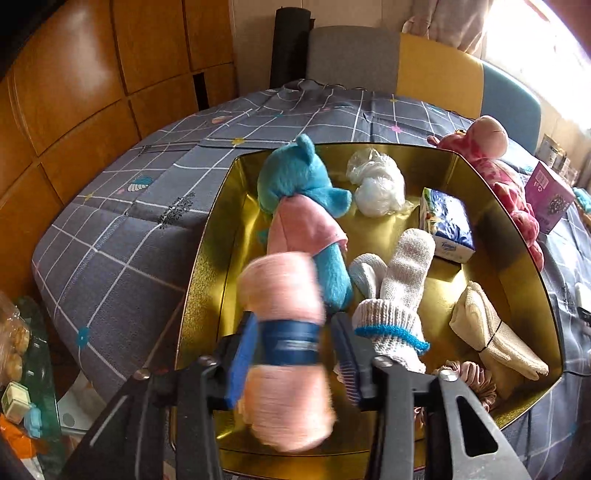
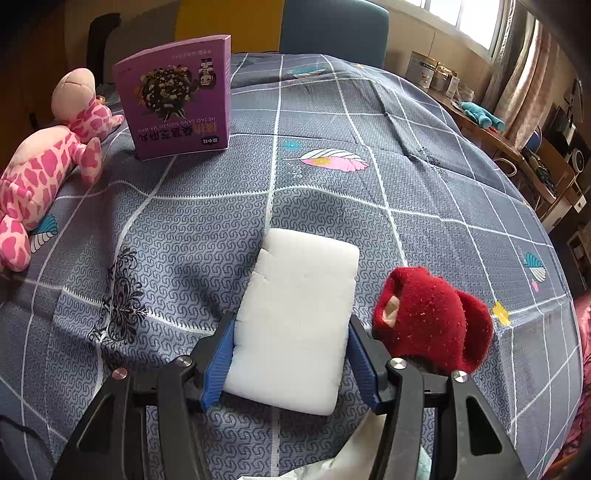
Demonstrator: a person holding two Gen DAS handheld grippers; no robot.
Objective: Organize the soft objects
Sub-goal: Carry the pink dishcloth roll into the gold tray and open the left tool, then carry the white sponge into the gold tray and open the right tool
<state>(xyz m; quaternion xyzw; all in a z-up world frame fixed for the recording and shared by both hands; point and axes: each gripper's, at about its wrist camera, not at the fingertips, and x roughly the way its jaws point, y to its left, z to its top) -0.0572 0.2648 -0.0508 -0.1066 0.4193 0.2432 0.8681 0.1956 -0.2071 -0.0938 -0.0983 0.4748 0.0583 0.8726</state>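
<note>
Above the gold tin, a pink yarn skein is being released between the left tongs; beside it, a white sponge is being clenched by the right tongs.

A grey patterned cloth with white grid lines covers the surface. A purple printed cardboard box stands upright on it at the far side, its lettering upside down from here. Behind the surface are chair backs in grey, yellow and blue. Wooden wall panels line the left, and pale curtains hang by the bright window, with tins on a side shelf.
</note>
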